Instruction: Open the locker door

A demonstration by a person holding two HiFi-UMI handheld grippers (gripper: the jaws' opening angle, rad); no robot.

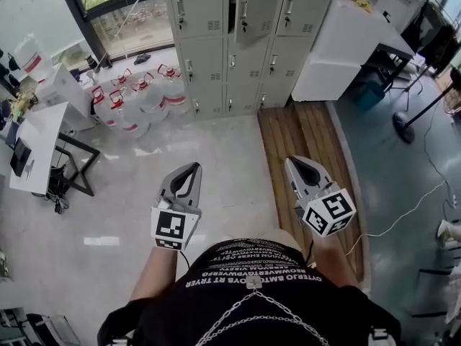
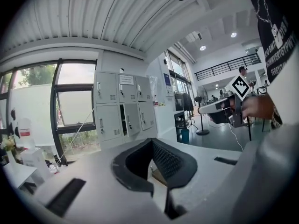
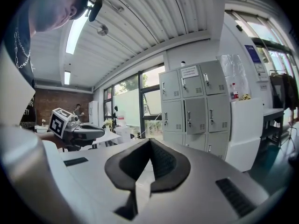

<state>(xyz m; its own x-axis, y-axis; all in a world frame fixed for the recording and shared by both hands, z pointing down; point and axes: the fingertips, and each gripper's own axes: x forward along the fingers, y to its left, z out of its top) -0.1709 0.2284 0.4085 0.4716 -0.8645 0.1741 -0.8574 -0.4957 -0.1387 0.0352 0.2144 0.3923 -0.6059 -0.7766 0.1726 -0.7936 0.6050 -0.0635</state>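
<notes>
Shut on nothing, both: left gripper (image 1: 191,170) with its jaws tip to tip and only air in the dark hollow behind them, right gripper (image 1: 292,164) likewise pressed together and empty. Held low in front of the body, side by side, apart from each other, noses aimed toward the far wall. Far ahead of both, well out of reach across pale floor (image 1: 238,157): the locker bank (image 1: 209,85), grey, three columns wide, standing against the far wall. In its middle column, the locker door (image 1: 258,9) most likely meant: already slightly ajar, with a dark slit down its left edge, so probably hinged on the right. Long axis upright; small upright handle (image 1: 245,13) close to that free left edge. Looks like thin painted sheet metal, likely light to swing. Lying ahead and between the two noses, a little closer in line to the right gripper than to the left, so judged the right hand's job, after a walk forward. Left of the bank, a cluster of water jugs (image 1: 137,99) on the floor; right of it, a white cabinet (image 1: 346,42), with a wooden platform (image 1: 302,132) running near to far in front.
</notes>
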